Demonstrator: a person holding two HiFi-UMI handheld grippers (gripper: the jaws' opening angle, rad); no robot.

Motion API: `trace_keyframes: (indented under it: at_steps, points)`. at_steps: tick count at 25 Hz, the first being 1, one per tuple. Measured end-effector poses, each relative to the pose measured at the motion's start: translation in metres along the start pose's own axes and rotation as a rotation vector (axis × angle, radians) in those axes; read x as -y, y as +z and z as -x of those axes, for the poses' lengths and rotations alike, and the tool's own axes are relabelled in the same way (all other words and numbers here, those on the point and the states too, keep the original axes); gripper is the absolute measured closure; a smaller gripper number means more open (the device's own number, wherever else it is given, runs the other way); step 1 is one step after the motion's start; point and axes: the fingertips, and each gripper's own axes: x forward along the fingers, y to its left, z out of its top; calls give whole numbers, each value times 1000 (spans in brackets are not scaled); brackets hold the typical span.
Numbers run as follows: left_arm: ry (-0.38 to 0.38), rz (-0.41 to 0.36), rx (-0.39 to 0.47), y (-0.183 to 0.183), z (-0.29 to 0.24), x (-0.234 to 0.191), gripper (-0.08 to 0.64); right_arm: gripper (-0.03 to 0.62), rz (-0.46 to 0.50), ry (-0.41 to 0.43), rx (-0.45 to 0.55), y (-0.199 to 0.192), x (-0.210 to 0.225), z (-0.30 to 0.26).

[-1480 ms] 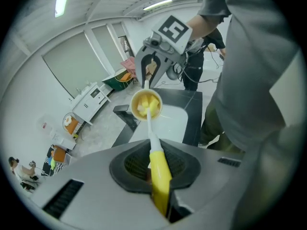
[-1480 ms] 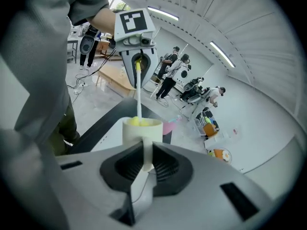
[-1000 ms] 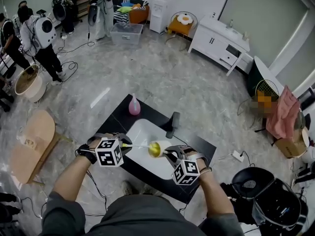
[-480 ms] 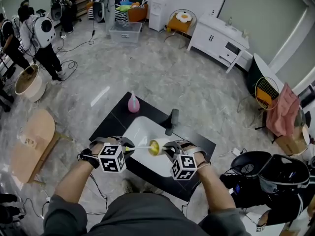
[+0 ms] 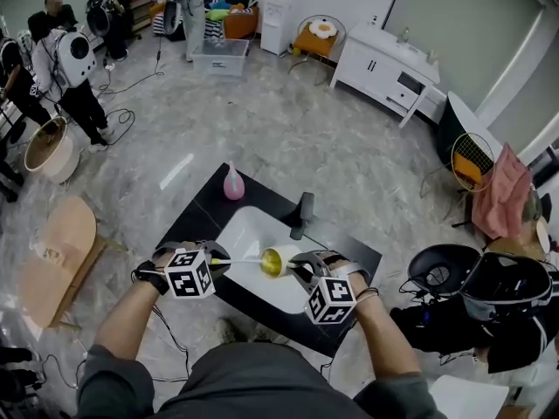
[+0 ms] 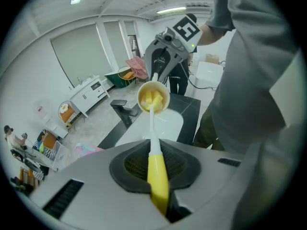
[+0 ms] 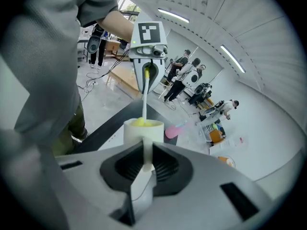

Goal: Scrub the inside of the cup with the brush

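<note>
A white cup with a yellow inside lies on its side over the white sink basin, mouth toward the left. My right gripper is shut on the cup's handle. My left gripper is shut on the yellow grip of the brush. The brush's white stem runs level into the cup's mouth. In the left gripper view the brush's yellow head sits inside the cup. From the right gripper view the cup hides most of the head.
The basin is set in a black counter with a black faucet at its far edge and a pink bottle at the far left corner. Cables, a wooden board and a black bin lie around it; people stand at the back left.
Both grippers, the cup and the brush keep their places over the basin. Only the head view shifts a little, and a dark-clad person at the right comes further into view.
</note>
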Motion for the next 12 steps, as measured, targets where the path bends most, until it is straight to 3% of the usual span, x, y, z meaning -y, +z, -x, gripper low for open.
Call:
trace_keyframes:
  at_steps: [7,12]
  points:
    - [-34,-40,17,18,-9,24,529,548,81,60,-65,-10,-7,-9]
    - [-21,-33,17,17,-6,11,531,549,90,129,-58,-10,-24,-17]
